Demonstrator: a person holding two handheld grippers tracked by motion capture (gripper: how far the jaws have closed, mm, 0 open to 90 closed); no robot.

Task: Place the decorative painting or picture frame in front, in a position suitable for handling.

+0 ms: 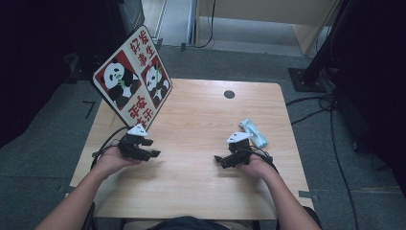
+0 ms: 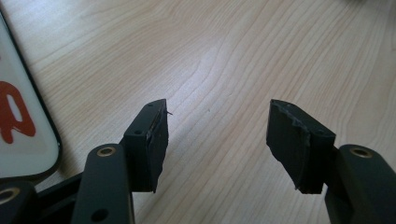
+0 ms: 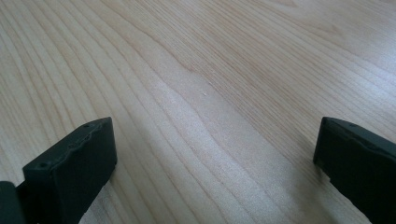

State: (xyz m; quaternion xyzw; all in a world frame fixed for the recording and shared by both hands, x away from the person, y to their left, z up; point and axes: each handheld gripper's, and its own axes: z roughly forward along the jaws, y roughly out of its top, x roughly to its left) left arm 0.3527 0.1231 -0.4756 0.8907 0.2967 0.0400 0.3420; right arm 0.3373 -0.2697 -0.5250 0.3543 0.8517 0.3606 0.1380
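My left gripper (image 1: 152, 147) is held over the left part of the wooden table (image 1: 201, 120), jaws apart with only bare wood between them (image 2: 217, 140). A white board with red panels and panda pictures (image 1: 133, 76) stands just behind it, and its dark-rimmed corner (image 2: 18, 130) shows at the left of the left gripper view. My right gripper (image 1: 220, 161) rests low over the right part of the table, pointing left. Its jaws stand wide with nothing between them (image 3: 215, 158).
A light blue soft packet (image 1: 253, 132) lies on the table just behind the right hand. A small dark round hole (image 1: 229, 94) sits near the table's far edge. Cables (image 1: 330, 124) run over the grey floor to the right.
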